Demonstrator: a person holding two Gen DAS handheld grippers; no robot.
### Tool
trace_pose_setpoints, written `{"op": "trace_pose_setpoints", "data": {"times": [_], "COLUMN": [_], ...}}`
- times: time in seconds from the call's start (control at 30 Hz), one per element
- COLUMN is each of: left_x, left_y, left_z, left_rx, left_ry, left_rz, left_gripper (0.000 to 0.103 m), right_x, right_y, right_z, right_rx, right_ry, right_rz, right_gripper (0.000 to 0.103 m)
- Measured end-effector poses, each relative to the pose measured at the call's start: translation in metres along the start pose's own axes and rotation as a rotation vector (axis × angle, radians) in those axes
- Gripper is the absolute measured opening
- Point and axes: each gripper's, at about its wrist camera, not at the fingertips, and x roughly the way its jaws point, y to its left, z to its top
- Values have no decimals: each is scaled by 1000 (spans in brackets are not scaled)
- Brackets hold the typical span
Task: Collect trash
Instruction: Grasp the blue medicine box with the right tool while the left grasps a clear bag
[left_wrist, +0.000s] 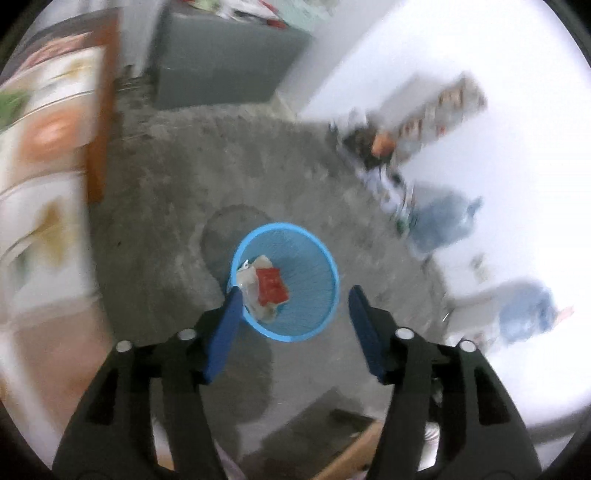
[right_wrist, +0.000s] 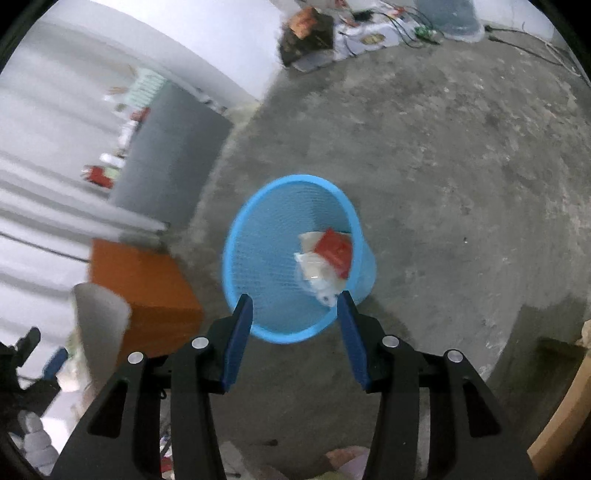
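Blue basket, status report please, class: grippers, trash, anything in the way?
Left gripper open, empty. Right gripper open, empty. Red-and-white wrappers inside blue basket. Nothing blocking basket mouth.

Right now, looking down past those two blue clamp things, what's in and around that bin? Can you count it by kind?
Blue mesh bin: 1
Red packet in the bin: 1
Clear or whitish wrapper under the packet: at least 1, too crumpled to separate
Open grippers over the bin: 2, left gripper and right gripper, both empty
Total: 5
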Motion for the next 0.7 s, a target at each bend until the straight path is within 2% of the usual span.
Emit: {"op": "trace_pose_setpoints", "data": {"times": [0.1, 0.2, 0.3, 0.43, 0.57, 0.7], "left_x": [-67, -131, -198, -267, -314, -326], "left_y": [32, 62, 91, 133, 174, 190], "left_z": [-21, -46, -72, -99, -120, -127], "left_rx": [-65, -81, -103, -190, -266, -268], "left_ry": [-97, -207, -348, -484, -542, -513], "left_rz": [-11, 39, 114, 177, 222, 257], "left_gripper": [60, 61, 64, 65, 65, 65], "right_x": [-26, -37, -47, -59, -66, -66], "right_y": [9, 28, 63, 127, 212, 305], "right_z": [-13, -23, -34, -57, -93, -142], "right_rx": [-6, -45, -147, -311, -586, -883], "right_ry": [-1, 50, 78, 96, 114, 169], "right_rz": [73, 112, 134, 213, 307, 423], "right_gripper": [50, 50, 50, 51, 58, 71]}}
